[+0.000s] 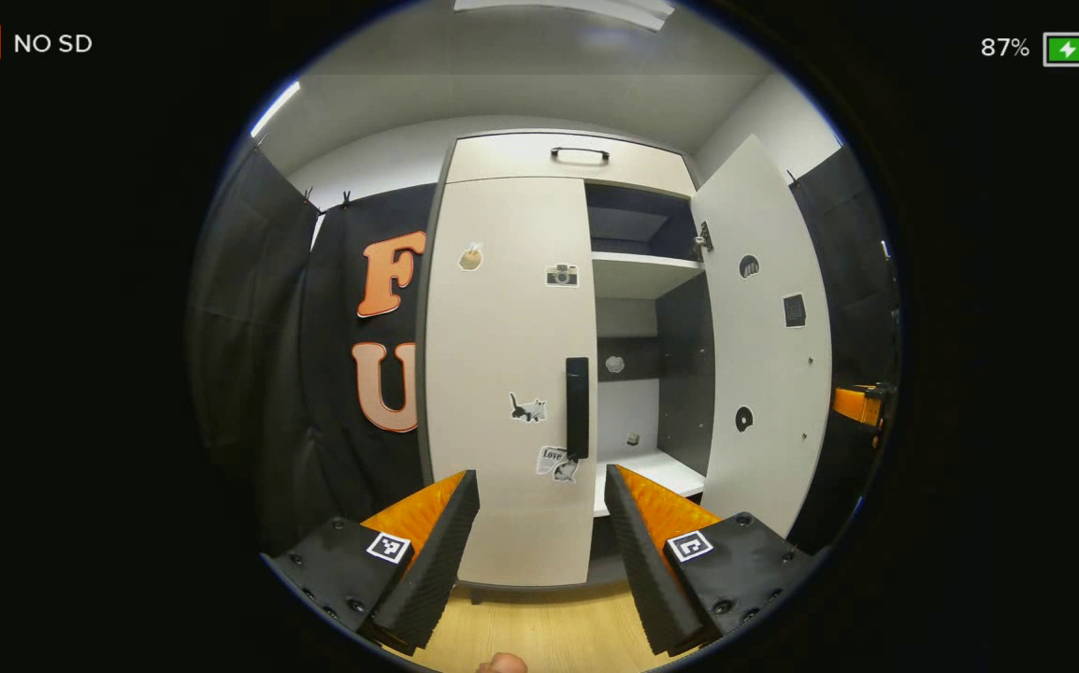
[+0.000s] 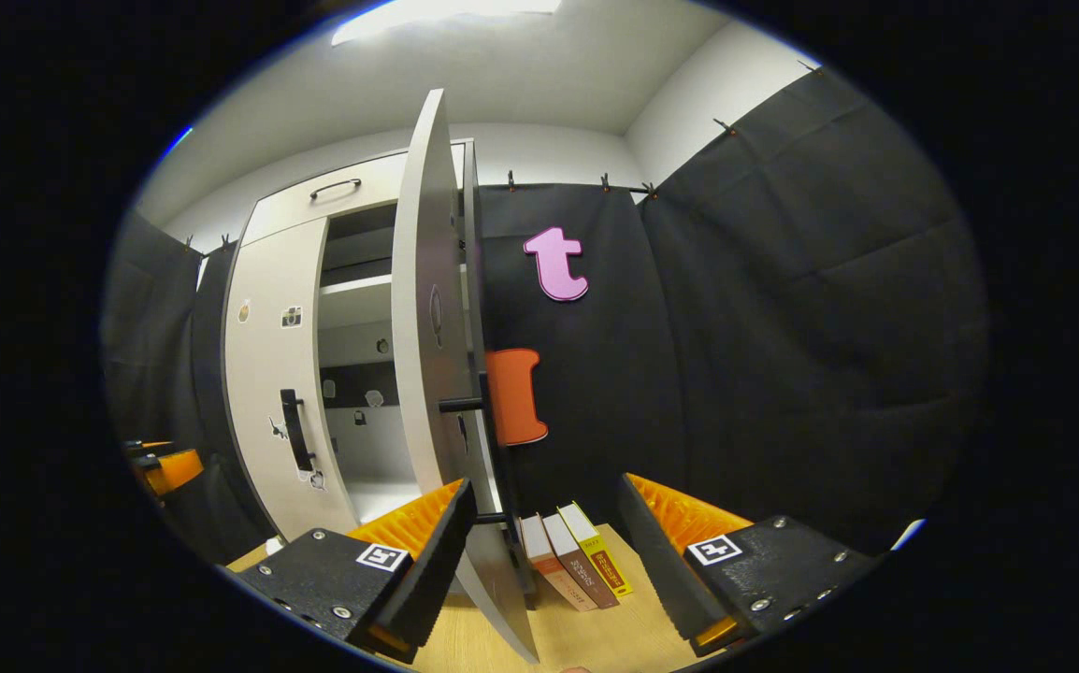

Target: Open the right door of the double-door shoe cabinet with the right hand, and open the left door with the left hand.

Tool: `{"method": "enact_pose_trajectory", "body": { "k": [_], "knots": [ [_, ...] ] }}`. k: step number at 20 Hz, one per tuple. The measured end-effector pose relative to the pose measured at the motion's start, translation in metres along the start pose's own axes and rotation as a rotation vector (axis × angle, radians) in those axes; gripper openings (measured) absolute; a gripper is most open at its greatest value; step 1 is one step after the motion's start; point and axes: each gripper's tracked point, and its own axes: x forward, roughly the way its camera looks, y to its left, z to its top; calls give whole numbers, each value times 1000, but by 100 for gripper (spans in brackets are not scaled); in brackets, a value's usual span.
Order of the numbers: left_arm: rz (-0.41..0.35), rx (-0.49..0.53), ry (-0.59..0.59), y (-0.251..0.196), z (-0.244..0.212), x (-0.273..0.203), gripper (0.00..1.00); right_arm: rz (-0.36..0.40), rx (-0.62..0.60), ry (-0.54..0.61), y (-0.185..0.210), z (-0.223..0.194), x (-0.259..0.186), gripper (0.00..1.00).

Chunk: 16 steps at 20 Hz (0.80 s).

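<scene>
So from my left gripper view, the tall white double-door shoe cabinet (image 1: 539,374) is straight ahead with its right door (image 1: 764,346) swung wide open and the left door (image 1: 507,374) shut flat, little stickers all over it. My left gripper (image 1: 541,486) is spread wide and grasping nothing, hanging just short of the left door's black vertical bar handle (image 1: 577,407), which sits between the fingers in the view but isn't touched. In my right gripper view, I see the open right door (image 2: 427,318) edge-on, and my right gripper (image 2: 547,500) is released too, jaws apart, near that door's lower edge without clamping it. Three books (image 2: 575,561) lean against the booth wall on the pale wooden floor (image 2: 596,636), just right of the door.
</scene>
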Motion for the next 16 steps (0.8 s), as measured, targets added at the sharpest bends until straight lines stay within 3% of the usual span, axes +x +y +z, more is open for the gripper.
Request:
{"method": "enact_pose_trajectory", "body": {
  "k": [8,16],
  "knots": [
    [-4,-1,26,-26,-15,90,82,-40,-106,-89,-16,2,-10,93],
    [68,4,-13,-18,-11,173,81,5,-133,-134,-11,2,-16,93]
  ]
}}
